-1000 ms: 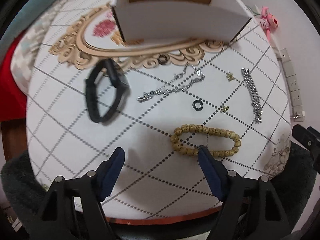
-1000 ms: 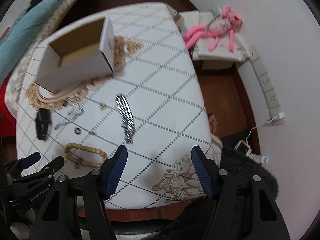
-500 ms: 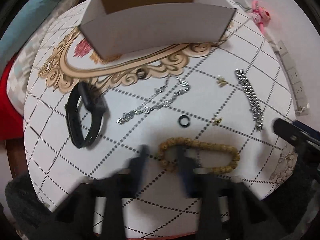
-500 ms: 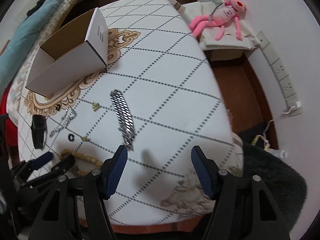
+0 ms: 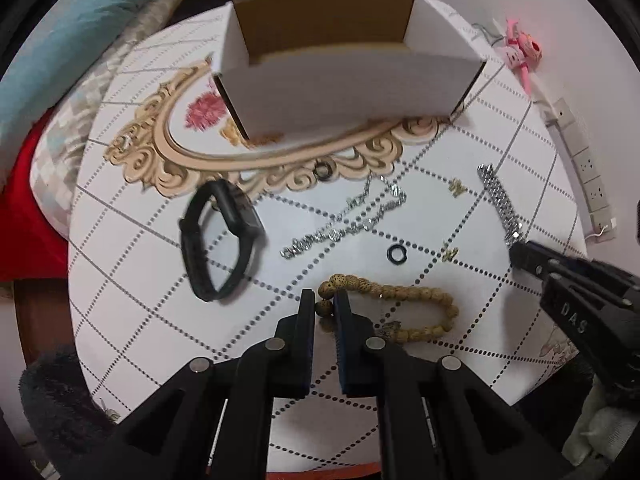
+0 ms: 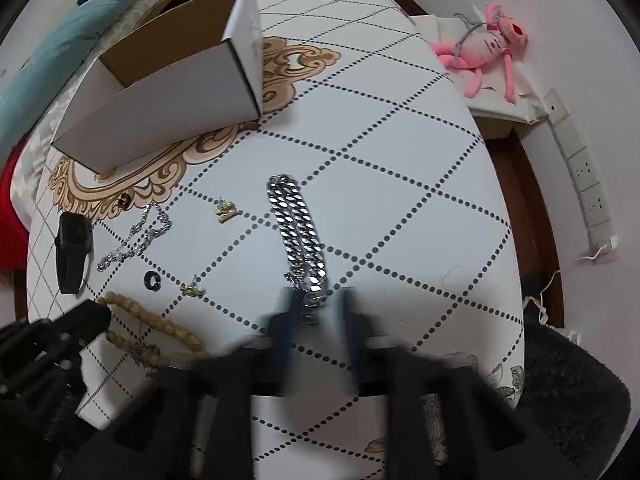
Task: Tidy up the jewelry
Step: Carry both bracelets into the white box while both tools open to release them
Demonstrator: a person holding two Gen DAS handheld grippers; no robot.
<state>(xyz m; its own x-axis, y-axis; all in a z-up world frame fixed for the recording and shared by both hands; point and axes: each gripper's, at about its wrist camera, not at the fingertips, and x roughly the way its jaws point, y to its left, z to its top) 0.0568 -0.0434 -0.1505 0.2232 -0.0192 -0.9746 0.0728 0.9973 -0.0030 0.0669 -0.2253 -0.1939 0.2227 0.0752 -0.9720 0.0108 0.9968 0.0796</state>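
White tablecloth with a dotted diamond grid and a gold scroll motif covers the work surface; a pink plush toy lies on a low stand beyond the far corner, beside a wall power strip.

Container: an open white cardboard box stands at the far side of the cloth; its visible interior shows bare brown card only, so no item appears deposited yet; the floor of the box is partly hidden by its front wall.

Items outstanding, all lying on the cloth:
- black wristband, left of centre;
- thin silver chain, mid-cloth;
- two dark rings, one near the beads, one on the gold motif;
- two small gold charms;
- heavy silver link bracelet, right of centre;
- wooden bead bracelet, nearest edge.

Left gripper: jaws drawn close together, pinching the left end of the wooden bead bracelet; the rest of the loop rests on the cloth, not lifted.

Right gripper: fingers motion-blurred, straddling the near end of the heavy silver link bracelet; whether they are clamped on it cannot be determined.

Progress judgement: early stage; sorting appears not begun; first transfers to the box pending; all eight pieces remain to be moved.
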